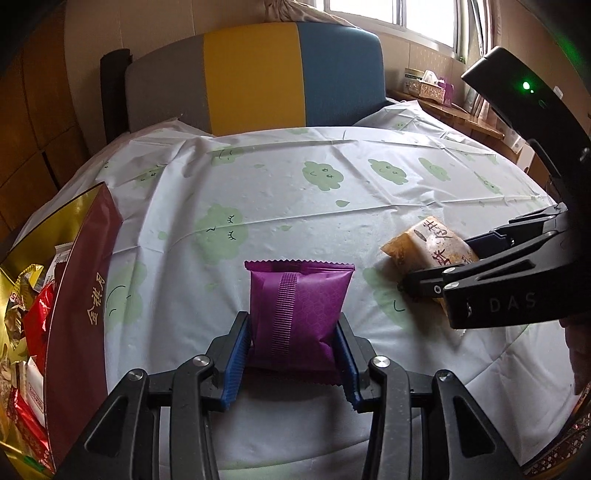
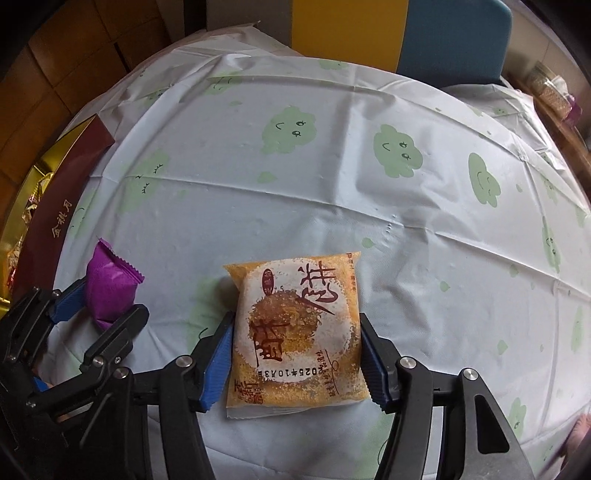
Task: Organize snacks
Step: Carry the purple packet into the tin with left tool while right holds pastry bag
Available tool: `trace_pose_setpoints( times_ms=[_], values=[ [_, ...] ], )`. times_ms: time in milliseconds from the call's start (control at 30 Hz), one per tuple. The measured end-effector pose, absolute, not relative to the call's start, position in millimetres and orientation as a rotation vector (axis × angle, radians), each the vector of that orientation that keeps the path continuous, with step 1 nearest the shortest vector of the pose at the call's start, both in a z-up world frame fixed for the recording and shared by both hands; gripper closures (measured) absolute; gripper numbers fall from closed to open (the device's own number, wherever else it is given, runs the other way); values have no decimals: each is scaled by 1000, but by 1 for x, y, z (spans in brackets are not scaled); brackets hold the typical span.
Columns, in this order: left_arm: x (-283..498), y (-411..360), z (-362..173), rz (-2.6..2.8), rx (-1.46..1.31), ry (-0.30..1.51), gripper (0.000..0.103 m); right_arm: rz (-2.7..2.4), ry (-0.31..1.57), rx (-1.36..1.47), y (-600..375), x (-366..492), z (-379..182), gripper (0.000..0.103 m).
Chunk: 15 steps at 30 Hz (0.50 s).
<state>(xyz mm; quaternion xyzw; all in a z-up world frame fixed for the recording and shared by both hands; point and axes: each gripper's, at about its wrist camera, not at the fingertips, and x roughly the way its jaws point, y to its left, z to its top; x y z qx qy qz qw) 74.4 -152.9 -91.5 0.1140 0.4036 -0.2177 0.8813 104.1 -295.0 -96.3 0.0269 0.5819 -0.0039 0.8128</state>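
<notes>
the box (image 1: 79, 295) at the counter's (image 1: 295, 206) left edge already holds several snacks. two remain outside: the purple pack (image 1: 297, 314), gripped in the left gripper's (image 1: 293, 360) jaws, and the orange pack (image 2: 299, 332), gripped in the right gripper's (image 2: 297, 360) jaws, both low over the counter.

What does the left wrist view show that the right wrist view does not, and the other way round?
Only the left wrist view: the window, a tissue box on the side shelf, and red snack packets inside the maroon box.

Only the right wrist view: the orange packet's printed front, with its date line.

Both: the purple packet between the left gripper's jaws, the orange packet between the right gripper's jaws, the maroon box, the cloud-print tablecloth.
</notes>
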Motion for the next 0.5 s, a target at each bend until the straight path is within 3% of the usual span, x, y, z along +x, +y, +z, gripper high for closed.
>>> trace_pose_setpoints(
  times_ms=[500],
  values=[
    [71,-149,-83,-431,207,841,60,-12,1220,-31,-270,93,-91,42]
  ],
)
